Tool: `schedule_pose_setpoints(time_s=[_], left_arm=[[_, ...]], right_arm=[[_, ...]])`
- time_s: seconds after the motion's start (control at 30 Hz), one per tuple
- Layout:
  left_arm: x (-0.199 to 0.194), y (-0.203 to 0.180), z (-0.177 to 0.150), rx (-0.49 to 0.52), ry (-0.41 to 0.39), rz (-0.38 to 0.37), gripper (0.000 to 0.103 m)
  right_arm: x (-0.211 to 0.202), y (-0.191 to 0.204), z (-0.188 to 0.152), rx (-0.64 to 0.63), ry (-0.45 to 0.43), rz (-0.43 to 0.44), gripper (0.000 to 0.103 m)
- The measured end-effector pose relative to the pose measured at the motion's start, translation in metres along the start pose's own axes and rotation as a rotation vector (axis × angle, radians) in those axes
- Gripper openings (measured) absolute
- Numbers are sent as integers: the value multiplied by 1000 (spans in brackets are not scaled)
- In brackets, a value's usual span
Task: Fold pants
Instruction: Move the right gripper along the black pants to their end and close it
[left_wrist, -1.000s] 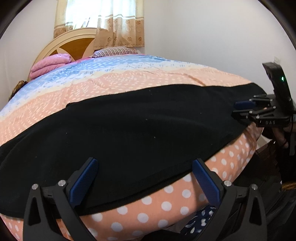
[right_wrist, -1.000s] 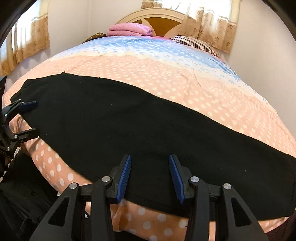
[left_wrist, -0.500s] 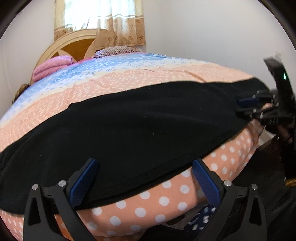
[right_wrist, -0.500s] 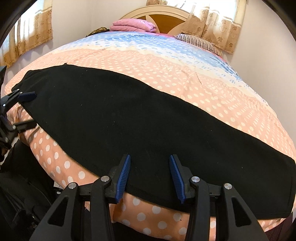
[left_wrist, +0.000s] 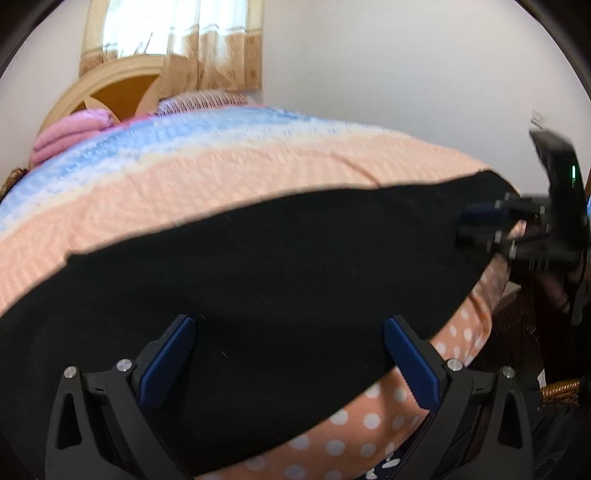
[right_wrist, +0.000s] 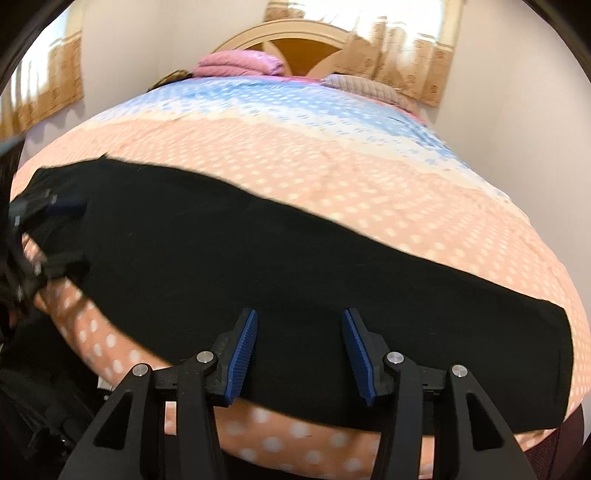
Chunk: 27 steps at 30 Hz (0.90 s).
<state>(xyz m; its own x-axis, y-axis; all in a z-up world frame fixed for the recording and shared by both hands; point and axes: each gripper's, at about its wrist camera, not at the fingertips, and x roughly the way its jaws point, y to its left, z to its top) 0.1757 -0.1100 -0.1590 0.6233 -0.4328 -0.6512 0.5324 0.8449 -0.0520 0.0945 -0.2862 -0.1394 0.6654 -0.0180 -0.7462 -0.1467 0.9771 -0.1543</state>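
Observation:
Black pants (left_wrist: 280, 266) lie flat in a long band across the near edge of a bed with a polka-dot cover (left_wrist: 229, 184); they also show in the right wrist view (right_wrist: 295, 258). My left gripper (left_wrist: 288, 354) is open wide, its jaws over the pants' near hem. My right gripper (right_wrist: 299, 350) is open, its jaws over the pants' near edge. Each gripper shows in the other's view, at the opposite end of the pants: the right one (left_wrist: 484, 225) and the left one (right_wrist: 66, 236). Both views are blurred.
A folded pink blanket (right_wrist: 240, 64) and a striped pillow (right_wrist: 365, 86) lie at the headboard (left_wrist: 110, 88). Curtains (left_wrist: 177, 40) hang behind. White walls flank the bed. A wicker item (left_wrist: 557, 391) sits low at the right beyond the bed's edge.
Both grippers have moved forward and down onto the pants' near edge, so the black cloth now lies between the jaws. Jaw openings look unchanged.

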Motion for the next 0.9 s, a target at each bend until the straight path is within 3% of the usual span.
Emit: schedule_pose_setpoints(time_s=[0.1,0.23,0.4,0.9], left_arm=[[-4,-9,-7,57,8,20,103],[-9,-5,-8,33,14,-2,103],[-9,-10,-11,53,16,24,103],[-23,-9,-20,37,11,27,103]], right_arm=[[1,-17,-1,43,6,-41,50],[2,-53,0,126,4,-104,51],[1,-98,-3,215,0,-211,53],[3,-128,-8,229,-38,-196,56]])
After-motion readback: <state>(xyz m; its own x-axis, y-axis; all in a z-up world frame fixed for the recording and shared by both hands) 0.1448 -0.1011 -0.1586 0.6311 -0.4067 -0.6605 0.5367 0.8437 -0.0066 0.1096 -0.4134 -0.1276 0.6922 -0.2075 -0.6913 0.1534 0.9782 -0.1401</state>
